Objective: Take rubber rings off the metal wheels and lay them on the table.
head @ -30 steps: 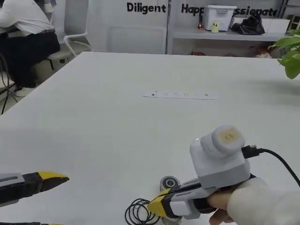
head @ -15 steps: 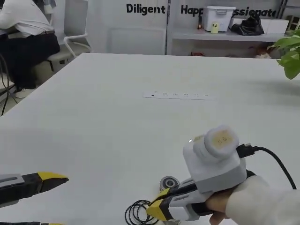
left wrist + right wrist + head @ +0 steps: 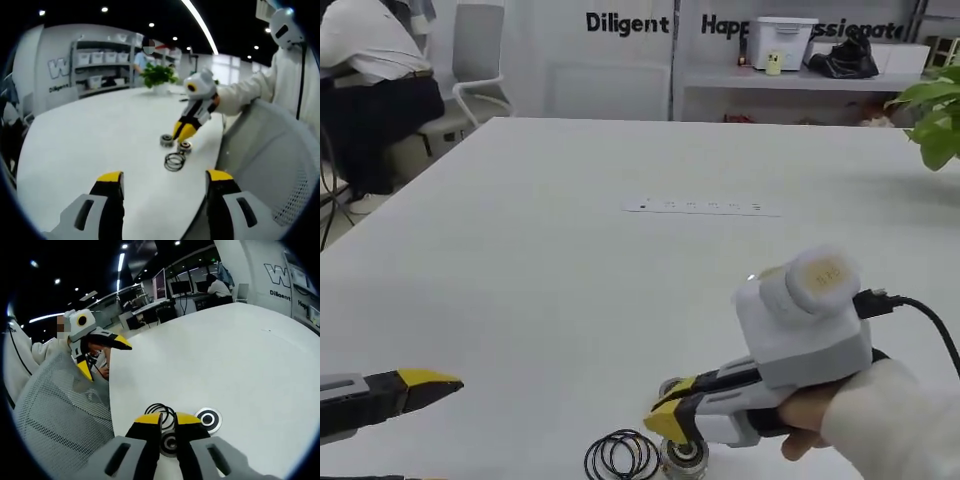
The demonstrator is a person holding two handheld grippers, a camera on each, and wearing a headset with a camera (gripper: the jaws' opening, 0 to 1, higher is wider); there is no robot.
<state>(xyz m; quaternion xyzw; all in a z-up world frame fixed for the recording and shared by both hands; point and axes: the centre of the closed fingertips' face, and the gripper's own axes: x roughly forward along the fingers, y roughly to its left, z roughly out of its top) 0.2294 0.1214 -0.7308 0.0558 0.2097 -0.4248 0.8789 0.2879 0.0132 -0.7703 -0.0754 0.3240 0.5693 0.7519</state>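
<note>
Head view looks down across table (image 3: 570, 280); gripper views face each other over rings (image 3: 620, 456)

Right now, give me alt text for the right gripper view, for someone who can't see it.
The right hand-held gripper, jaws nearly together, hangs over a metal wheel at the white table's edge, with a second wheel and a pile of black rubber rings beside it. The left hand-held gripper, open, hovers beyond over a mesh chair.
</note>
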